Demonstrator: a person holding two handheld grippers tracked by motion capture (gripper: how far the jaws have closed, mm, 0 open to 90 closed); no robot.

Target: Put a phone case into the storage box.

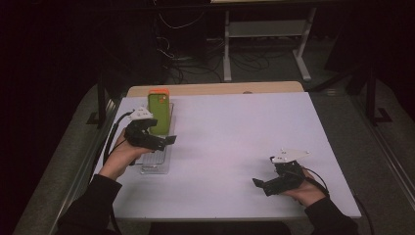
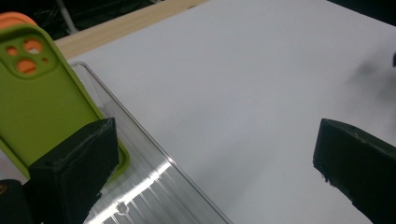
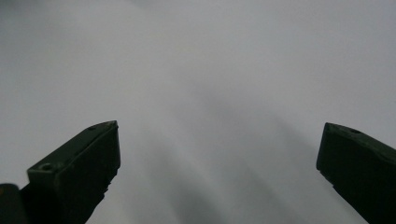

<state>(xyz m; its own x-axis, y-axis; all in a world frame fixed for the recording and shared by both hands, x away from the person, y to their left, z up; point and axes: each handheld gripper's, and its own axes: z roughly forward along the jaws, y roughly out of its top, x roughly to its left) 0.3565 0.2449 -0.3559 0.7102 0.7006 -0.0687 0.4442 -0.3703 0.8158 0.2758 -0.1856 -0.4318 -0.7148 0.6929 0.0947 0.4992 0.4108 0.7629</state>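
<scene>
A green phone case stands upright in a clear plastic rack at the table's left. An orange case peeks out behind its top. My left gripper hovers over the rack just in front of the green case, open and holding nothing. In the left gripper view the green case sits beside the left jaw, with the orange case behind it and the rack below. My left gripper stands wide open there. My right gripper rests near the front right, open and empty, over bare table.
The white table top lies on a wooden board that shows at the far edge. Beyond it stand a white desk frame and loose cables on the floor. Dark metal rails run along both sides.
</scene>
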